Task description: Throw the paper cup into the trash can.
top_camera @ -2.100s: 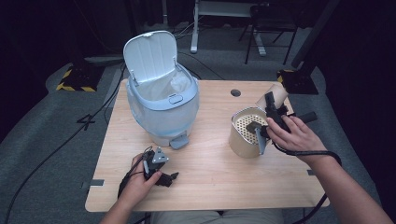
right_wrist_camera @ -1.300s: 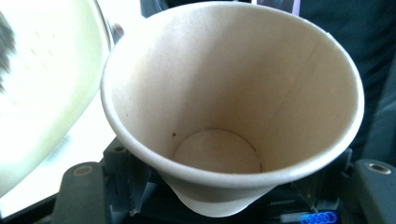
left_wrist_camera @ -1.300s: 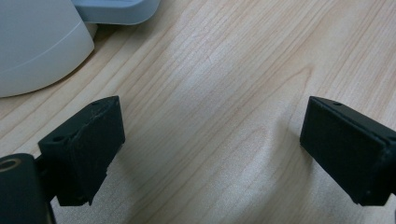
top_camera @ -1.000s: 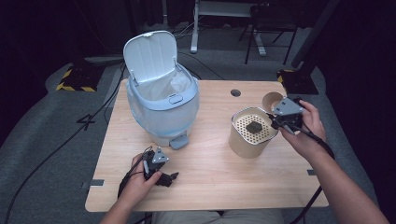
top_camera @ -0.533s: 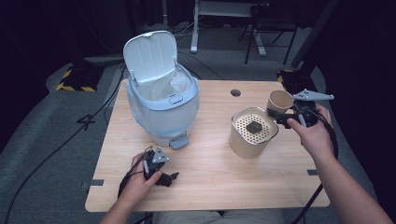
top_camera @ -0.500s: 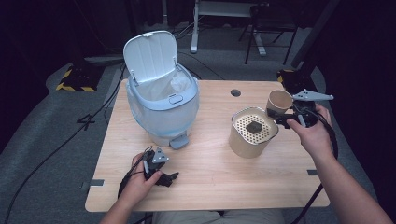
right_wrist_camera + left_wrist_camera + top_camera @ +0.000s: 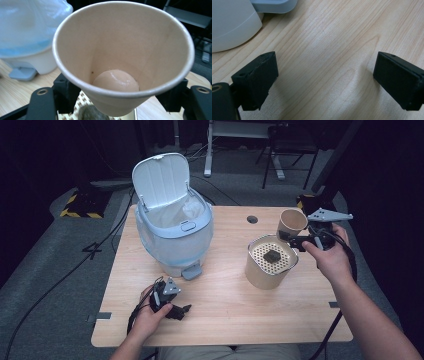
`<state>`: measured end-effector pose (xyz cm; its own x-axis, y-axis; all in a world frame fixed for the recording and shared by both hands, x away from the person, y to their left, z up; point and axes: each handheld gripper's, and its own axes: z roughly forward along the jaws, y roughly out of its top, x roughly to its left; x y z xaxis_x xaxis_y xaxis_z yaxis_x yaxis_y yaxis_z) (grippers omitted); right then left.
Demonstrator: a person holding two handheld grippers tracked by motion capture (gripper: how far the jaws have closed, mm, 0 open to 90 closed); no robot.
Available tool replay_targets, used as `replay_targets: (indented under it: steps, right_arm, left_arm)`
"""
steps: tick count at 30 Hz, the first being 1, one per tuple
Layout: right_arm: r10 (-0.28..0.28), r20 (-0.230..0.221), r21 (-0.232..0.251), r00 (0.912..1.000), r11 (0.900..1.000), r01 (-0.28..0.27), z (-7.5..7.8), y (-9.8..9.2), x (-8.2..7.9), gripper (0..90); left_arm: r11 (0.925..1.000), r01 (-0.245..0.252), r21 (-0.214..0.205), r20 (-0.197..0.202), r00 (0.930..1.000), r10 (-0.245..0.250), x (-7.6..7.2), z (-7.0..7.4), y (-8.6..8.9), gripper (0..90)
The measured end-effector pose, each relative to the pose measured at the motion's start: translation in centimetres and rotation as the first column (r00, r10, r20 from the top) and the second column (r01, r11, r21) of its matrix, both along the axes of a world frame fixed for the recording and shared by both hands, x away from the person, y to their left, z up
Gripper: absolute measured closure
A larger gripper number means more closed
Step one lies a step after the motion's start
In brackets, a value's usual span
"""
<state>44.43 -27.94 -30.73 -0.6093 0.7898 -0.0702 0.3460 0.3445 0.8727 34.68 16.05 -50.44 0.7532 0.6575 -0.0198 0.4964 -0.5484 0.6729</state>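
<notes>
table: a light wood-grain top with a small round hole near the far edge
far left: a pale blue pedal bin is stood on it, lid flipped up, bag fitted inside
right of middle: a tan round container with a perforated insert is parked there, well apart from the bin

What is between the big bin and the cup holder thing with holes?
Bare wooden table lies between the bin and the perforated container, as the high view shows.
</notes>
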Motion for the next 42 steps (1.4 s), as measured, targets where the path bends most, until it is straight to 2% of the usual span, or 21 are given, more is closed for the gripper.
replay_targets:
  steps: [2,5,8,11,15,17,24,28,31,34,35,36,38,40,41,42]
  right_arm:
    - [0.008,-0.001,0.005,1.0,1.0,-0.008,0.2,0.3,0.1,29.6]
    - [0.062,0.0,0.017,0.9981,0.998,-0.062,0.9,1.6,0.7,29.8]
    - [0.083,0.008,0.003,0.9965,0.9965,-0.083,1.3,2.4,0.9,29.8]
    - [0.12,0.016,0.001,0.9927,0.9928,-0.12,2.3,4.0,1.3,29.8]
    - [0.14,0.027,0.002,0.9898,0.9902,-0.14,3.1,5.3,1.6,29.8]
    - [0.156,0.036,0.026,0.9871,0.9873,-0.157,3.8,6.5,1.9,29.8]
    - [0.184,0.039,0.038,0.9822,0.9819,-0.185,4.9,8.7,2.6,29.7]
    - [0.203,0.051,0.033,0.9778,0.9782,-0.205,5.6,10.2,2.9,29.7]
    - [0.237,0.062,0.033,0.9694,0.9703,-0.24,6.3,12.0,3.3,29.6]
    - [0.252,0.068,0.041,0.9655,0.9662,-0.255,6.6,13.0,3.5,29.5]
    - [0.265,0.071,0.047,0.9615,0.9619,-0.269,6.7,14.1,3.7,29.5]
    - [0.265,0.071,0.047,0.9615,0.9619,-0.269,6.7,14.1,3.7,29.5]
    - [0.281,0.077,0.047,0.9565,0.9572,-0.286,6.8,15.9,4.0,29.4]
    - [0.285,0.074,0.053,0.9558,0.9559,-0.289,6.8,16.4,4.1,29.5]
    - [0.285,0.071,0.054,0.9558,0.9557,-0.289,6.9,17.5,4.3,29.4]
    - [0.285,0.071,0.054,0.9558,0.9557,-0.289,6.9,17.5,4.3,29.4]
  left_arm:
    - [1.0,0.0,0.0,0.001,1.0,0.0,0.0,0.0,0.0,6.4]
    - [1.0,0.001,0.0,0.0,1.0,-0.001,0.0,0.0,0.0,6.4]
    - [1.0,0.0,0.001,0.0,1.0,0.0,0.0,0.0,0.0,6.0]
    - [1.0,-0.007,0.002,-0.002,1.0,0.007,0.0,0.0,0.0,5.3]
    - [0.9996,-0.027,0.009,-0.005,0.9996,0.027,0.1,-0.1,-0.1,1.2]
    - [0.9995,-0.029,0.012,-0.009,0.9995,0.03,0.2,-0.1,-0.1,0.5]
    - [0.9995,-0.028,0.012,-0.013,0.9995,0.028,0.2,-0.1,-0.1,0.3]
    - [0.9995,-0.028,0.012,-0.014,0.9995,0.028,0.2,-0.1,-0.1,0.2]
    - [0.9996,-0.027,0.011,-0.015,0.9995,0.028,0.2,-0.1,-0.1,0.2]
    - [0.9995,-0.028,0.01,-0.014,0.9995,0.029,0.2,-0.1,-0.1,0.2]
    - [0.9995,-0.028,0.01,-0.014,0.9995,0.028,0.2,-0.1,-0.1,0.2]
    - [0.9995,-0.028,0.01,-0.014,0.9995,0.028,0.2,-0.1,-0.1,0.2]
    - [0.9995,-0.029,0.01,-0.014,0.9995,0.029,0.2,-0.1,-0.1,0.2]
    - [0.9995,-0.028,0.01,-0.014,0.9995,0.029,0.2,-0.1,-0.1,0.2]
    - [0.9995,-0.029,0.009,-0.012,0.9995,0.029,0.2,-0.1,-0.1,0.2]
    - [0.9995,-0.029,0.009,-0.012,0.9995,0.029,0.2,-0.1,-0.1,0.2]
